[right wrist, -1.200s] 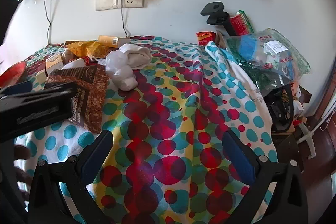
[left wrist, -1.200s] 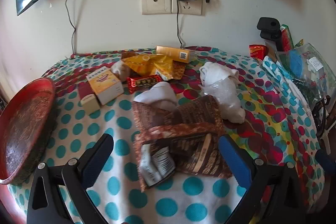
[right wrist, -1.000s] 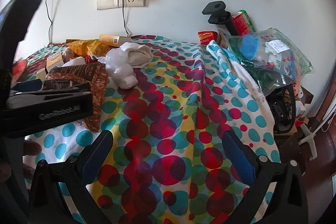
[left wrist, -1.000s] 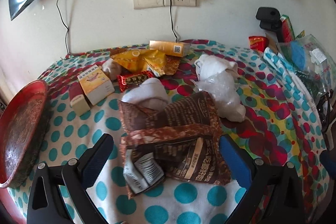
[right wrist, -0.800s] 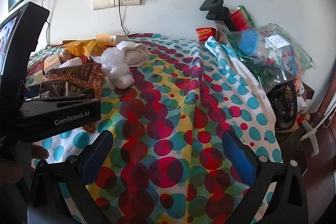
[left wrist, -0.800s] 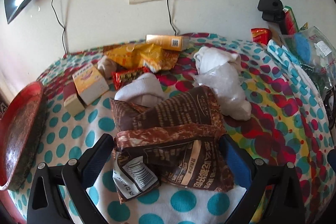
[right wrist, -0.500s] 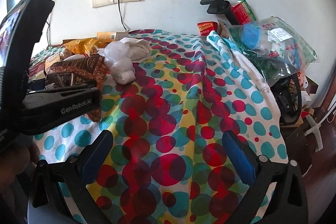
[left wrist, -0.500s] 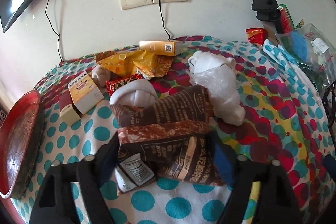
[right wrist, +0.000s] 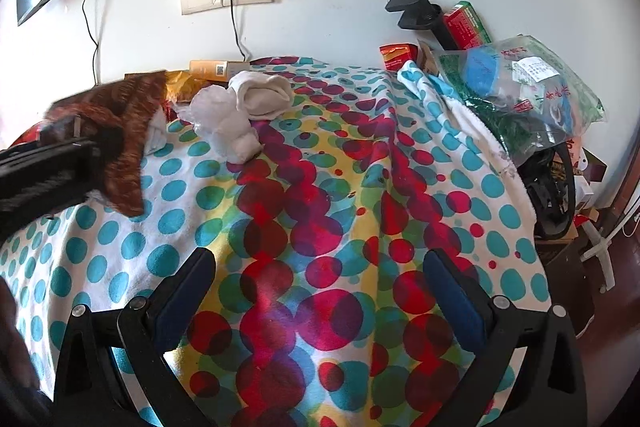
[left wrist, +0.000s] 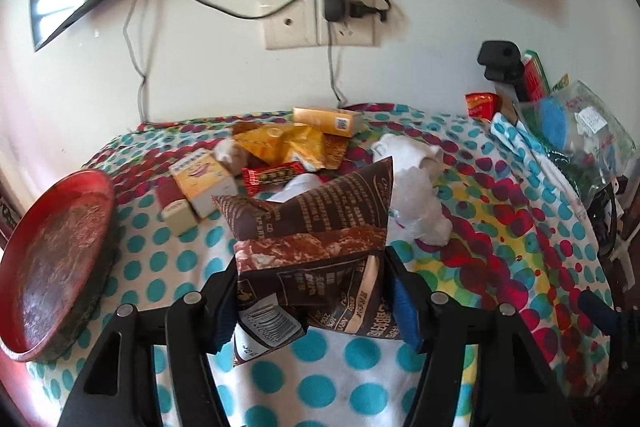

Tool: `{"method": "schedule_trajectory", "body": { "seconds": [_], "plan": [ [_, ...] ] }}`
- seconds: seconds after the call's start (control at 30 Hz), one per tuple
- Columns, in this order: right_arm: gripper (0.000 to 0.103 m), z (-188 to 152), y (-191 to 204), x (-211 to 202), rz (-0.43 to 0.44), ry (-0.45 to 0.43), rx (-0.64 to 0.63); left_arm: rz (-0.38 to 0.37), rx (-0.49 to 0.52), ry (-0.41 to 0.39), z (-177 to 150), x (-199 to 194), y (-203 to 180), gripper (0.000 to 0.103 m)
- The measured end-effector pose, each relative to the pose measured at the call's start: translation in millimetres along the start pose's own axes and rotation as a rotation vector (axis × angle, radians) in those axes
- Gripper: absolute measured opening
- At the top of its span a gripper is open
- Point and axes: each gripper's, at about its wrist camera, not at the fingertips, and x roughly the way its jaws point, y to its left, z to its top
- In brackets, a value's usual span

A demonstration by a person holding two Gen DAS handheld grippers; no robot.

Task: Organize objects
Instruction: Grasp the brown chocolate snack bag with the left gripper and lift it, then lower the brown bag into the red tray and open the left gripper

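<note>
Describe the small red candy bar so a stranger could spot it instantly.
On the polka-dot cloth, look toward the wall, just beyond the brown bag in the left gripper. The red candy bar lies before the yellow wrappers, the only shiny red wrapper with gold print.

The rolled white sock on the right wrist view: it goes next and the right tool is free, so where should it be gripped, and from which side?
Grip the rolled white sock across its thick middle, coming from above and the near side. The roll lies sideways, and crumpled white plastic presses against its left, so the open right hand-held gripper should keep right of that.
</note>
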Motion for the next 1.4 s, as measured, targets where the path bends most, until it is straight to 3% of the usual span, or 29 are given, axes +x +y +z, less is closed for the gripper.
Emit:
{"method": "schedule_trajectory", "body": {
  "seconds": [0.4,0.73,0.87,0.97,1.07,1.2,1.4],
  "plan": [
    [0.103,-4,22,1,0.026,-0.004,-0.066,0.059,-0.089,-0.011,-12,-23,70,0.065],
    [0.103,3,38,1,0.070,-0.035,-0.091,0.185,-0.264,-0.031,-7,-40,191,0.065],
    [0.103,28,57,-7,0.138,-0.131,-0.125,0.264,-0.329,-0.029,-9,-47,247,0.065],
    [0.103,58,67,-24,0.177,-0.208,-0.119,0.309,-0.335,-0.021,-13,-52,270,0.065],
    [0.103,87,70,-44,0.219,-0.340,-0.088,0.335,-0.332,-0.009,-15,-54,279,0.065],
    [0.103,127,84,-37,0.254,-0.392,-0.109,0.346,-0.318,0.006,-18,-52,280,0.065],
    [0.103,133,92,1,0.325,-0.390,-0.131,0.342,-0.325,0.020,-19,-47,284,0.066]
  ]
}}
